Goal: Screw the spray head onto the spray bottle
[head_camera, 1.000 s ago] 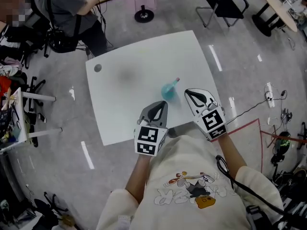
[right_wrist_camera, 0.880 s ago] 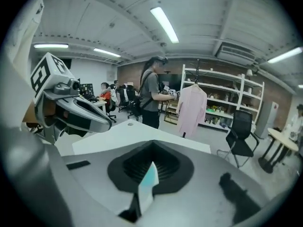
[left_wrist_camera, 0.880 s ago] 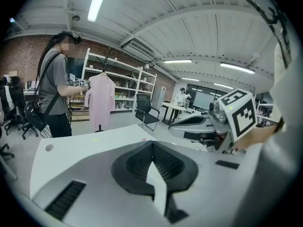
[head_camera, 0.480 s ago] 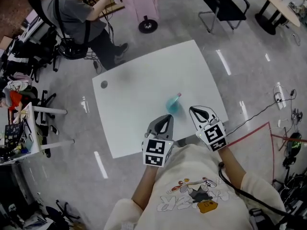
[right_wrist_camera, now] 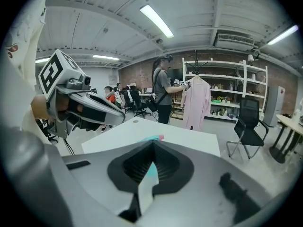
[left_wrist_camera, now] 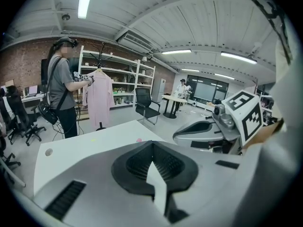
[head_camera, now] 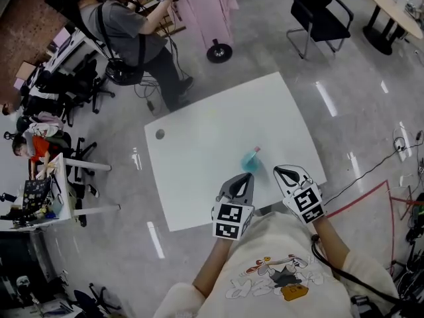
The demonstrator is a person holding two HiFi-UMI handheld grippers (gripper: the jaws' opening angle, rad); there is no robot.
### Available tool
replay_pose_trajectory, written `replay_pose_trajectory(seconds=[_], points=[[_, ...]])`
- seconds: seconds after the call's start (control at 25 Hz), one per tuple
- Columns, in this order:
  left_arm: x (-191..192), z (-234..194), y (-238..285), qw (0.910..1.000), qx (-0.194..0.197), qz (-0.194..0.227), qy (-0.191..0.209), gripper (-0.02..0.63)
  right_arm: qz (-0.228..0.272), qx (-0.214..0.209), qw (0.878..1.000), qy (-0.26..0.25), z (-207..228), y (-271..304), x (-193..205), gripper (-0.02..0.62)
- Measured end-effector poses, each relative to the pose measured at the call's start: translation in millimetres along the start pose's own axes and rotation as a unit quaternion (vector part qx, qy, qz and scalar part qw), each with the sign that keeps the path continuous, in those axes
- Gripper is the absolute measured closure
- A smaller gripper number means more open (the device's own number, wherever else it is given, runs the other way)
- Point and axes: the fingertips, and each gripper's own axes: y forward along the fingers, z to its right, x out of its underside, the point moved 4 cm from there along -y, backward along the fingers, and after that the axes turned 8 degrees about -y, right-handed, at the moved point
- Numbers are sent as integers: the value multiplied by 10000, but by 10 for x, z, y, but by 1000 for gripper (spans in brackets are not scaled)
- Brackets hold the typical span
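A teal spray bottle point(head_camera: 250, 160) with a pink part point(head_camera: 257, 150) at its far end rests on the white table point(head_camera: 212, 138), close to the near edge. My left gripper point(head_camera: 244, 179) is just in front of the bottle, jaws shut with nothing between them. My right gripper point(head_camera: 284, 172) is to the bottle's right, also shut and empty. In the left gripper view the shut jaws point(left_wrist_camera: 152, 144) hide most of the bottle; only its pink tip point(left_wrist_camera: 139, 139) shows. In the right gripper view the teal bottle point(right_wrist_camera: 152, 172) shows through the notch of the shut jaws point(right_wrist_camera: 152, 144).
A small grey round mark point(head_camera: 159, 134) lies at the table's far left corner. A person point(head_camera: 129, 35) stands beyond the table by a pink garment on a stand point(head_camera: 213, 5). A black chair point(head_camera: 318, 8) is at the back right; cables point(head_camera: 371, 167) run over the floor at right.
The head view has shifted, so table and bottle now sit lower and further right in the picture. Both grippers have drifted slightly near the table's front edge and stay shut.
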Motion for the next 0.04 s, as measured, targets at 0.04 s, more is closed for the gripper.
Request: replay_pose_trajectory(seconds=[0.04], points=[[6,-36,-37,10000,-2,-7,32,600,49,8,10000,-4,-43,33,-50,591]])
